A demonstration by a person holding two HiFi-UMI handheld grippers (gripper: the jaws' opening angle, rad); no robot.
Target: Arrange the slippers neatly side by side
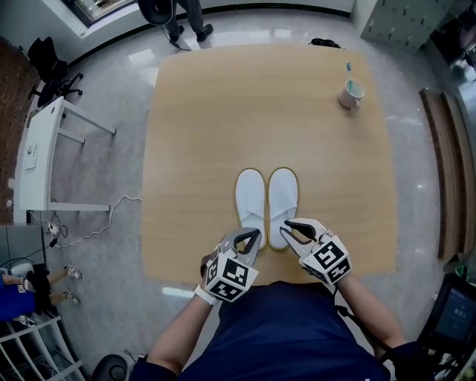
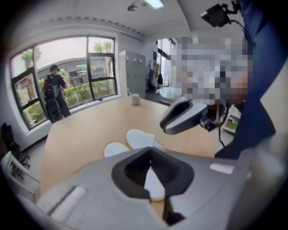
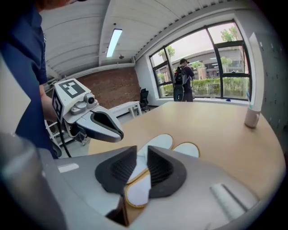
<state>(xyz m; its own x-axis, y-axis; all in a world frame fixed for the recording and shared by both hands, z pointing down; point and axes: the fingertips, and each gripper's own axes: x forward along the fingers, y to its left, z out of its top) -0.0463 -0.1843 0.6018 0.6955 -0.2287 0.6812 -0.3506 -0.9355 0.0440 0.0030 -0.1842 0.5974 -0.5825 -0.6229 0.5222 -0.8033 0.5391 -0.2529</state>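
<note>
Two white slippers lie side by side, toes away from me, on the wooden table (image 1: 223,111): the left slipper (image 1: 251,195) and the right slipper (image 1: 282,195). My left gripper (image 1: 255,237) hovers at the left slipper's heel. In the left gripper view its jaws (image 2: 150,162) meet at the tips, and a white heel (image 2: 154,187) shows beneath them. My right gripper (image 1: 288,229) is at the right slipper's heel. Its pads (image 3: 141,155) stand a narrow gap apart over a tan-edged heel (image 3: 137,193), and I see nothing pinched between them.
A mug (image 1: 351,94) and a small blue object (image 1: 347,66) stand at the table's far right corner. A white desk (image 1: 37,160) is on the floor to the left. A person (image 1: 186,22) stands beyond the table's far edge. My body is against the near edge.
</note>
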